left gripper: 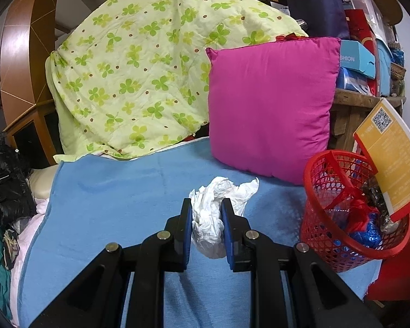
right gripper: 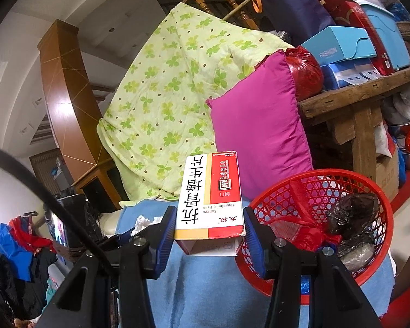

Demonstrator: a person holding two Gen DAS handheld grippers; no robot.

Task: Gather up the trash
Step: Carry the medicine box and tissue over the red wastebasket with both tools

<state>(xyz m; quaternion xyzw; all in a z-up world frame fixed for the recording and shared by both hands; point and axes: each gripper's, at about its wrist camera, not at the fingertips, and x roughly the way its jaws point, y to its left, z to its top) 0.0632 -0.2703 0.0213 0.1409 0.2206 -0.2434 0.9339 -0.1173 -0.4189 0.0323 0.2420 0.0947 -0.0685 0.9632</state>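
Note:
A crumpled white paper wad [left gripper: 221,191] lies on the blue blanket [left gripper: 109,191], and my left gripper [left gripper: 207,205] is shut on its near end. The same wad [right gripper: 145,222] peeks out at the left in the right wrist view. My right gripper [right gripper: 209,216] is shut on a white, red and yellow medicine box [right gripper: 210,186], held upright just left of the red mesh basket [right gripper: 314,175]. From the left wrist view the box [left gripper: 388,158] hangs over the basket's [left gripper: 328,169] far side. The basket holds a red bag and dark wrappers.
A magenta pillow [left gripper: 270,104] and a green clover quilt [left gripper: 139,68] stand behind the blanket. A rough wooden table [right gripper: 363,93] piled with boxes sits to the right. A black bag [left gripper: 5,180] and clothes lie at the left edge.

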